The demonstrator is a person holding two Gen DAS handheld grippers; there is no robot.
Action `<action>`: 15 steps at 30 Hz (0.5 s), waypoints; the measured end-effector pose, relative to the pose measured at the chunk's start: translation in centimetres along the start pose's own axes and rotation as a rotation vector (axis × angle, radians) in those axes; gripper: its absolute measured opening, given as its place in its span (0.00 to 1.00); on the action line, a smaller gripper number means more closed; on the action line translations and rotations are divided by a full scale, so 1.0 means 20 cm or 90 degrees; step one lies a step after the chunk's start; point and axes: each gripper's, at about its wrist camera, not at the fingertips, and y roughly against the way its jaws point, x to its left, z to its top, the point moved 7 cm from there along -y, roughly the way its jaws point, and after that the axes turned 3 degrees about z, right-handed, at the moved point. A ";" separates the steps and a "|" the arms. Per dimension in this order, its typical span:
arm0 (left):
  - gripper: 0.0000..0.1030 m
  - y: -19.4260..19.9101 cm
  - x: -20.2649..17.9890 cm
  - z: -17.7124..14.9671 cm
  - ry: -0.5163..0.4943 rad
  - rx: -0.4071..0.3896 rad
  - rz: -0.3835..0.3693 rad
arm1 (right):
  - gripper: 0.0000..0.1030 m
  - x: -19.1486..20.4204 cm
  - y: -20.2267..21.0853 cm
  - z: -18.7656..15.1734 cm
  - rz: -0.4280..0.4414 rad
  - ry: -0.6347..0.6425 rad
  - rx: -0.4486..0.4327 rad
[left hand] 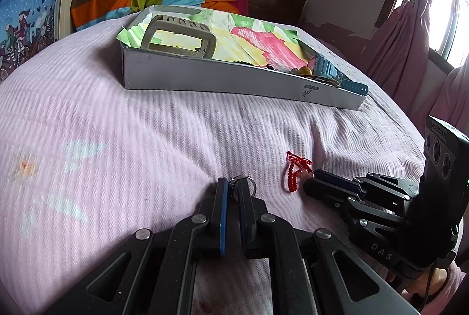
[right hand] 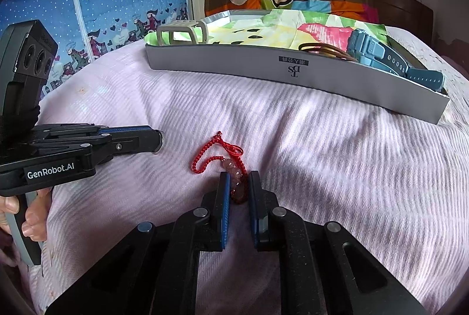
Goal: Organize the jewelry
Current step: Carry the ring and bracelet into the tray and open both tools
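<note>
Inside, the grey box [right hand: 293, 71] holds a blue watch [right hand: 378, 54]; left fingers [left hand: 233, 187] grip a ring [left hand: 243, 184], right fingers [right hand: 239, 183] a bracelet [right hand: 231, 168].

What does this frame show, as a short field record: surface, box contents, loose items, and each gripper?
surface: pink ribbed bedspread
box: shallow grey box lined with colourful paper, further back on the bed
box contents: blue watch, beige frame-shaped piece, gold bangles, partly hidden
loose item: red cord bracelet with pink beads, lying on the bedspread
left gripper: shut on a silver ring
right gripper: jaws at the bracelet's beads, which sit between them; firm contact unclear
</note>
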 end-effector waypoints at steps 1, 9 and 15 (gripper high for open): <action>0.07 0.00 0.00 0.00 0.001 -0.001 -0.001 | 0.09 0.00 0.00 0.00 0.000 0.000 -0.003; 0.07 0.00 0.00 0.00 0.003 -0.004 -0.003 | 0.09 0.00 0.04 0.00 0.000 0.001 -0.024; 0.07 0.02 0.00 0.00 -0.001 -0.015 0.000 | 0.08 -0.01 0.07 0.00 0.000 -0.002 -0.043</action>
